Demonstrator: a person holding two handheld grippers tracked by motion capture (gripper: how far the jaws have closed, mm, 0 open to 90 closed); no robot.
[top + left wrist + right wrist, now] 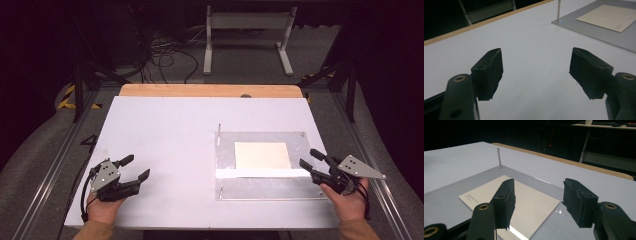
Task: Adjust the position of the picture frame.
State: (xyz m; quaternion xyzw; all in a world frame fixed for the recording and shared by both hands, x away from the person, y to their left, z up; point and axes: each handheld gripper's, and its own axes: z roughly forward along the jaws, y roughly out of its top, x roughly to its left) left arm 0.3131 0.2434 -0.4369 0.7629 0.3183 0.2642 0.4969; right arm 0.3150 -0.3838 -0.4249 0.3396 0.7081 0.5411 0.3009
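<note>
Card (pixel 262 155) on plate (pixel 260 187), just left of released R tool (pixel 306 158); L tool (pixel 136 167) released, well apart.

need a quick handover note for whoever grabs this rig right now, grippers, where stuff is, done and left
Left gripper: open, nothing between its jaws, held over bare white table at the near left.
Right gripper: open, nothing held, at the right edge of the grey plate, pointing in over it.
The cream sheet lies flat on the plate, with a white strip along its near edge. Thin upright pins stand on the plate, one at the far left corner.
Done: nothing that shows; the sheet looks untouched.
Left: the sheet is nearest the right gripper, so likely the work starts there.
</note>
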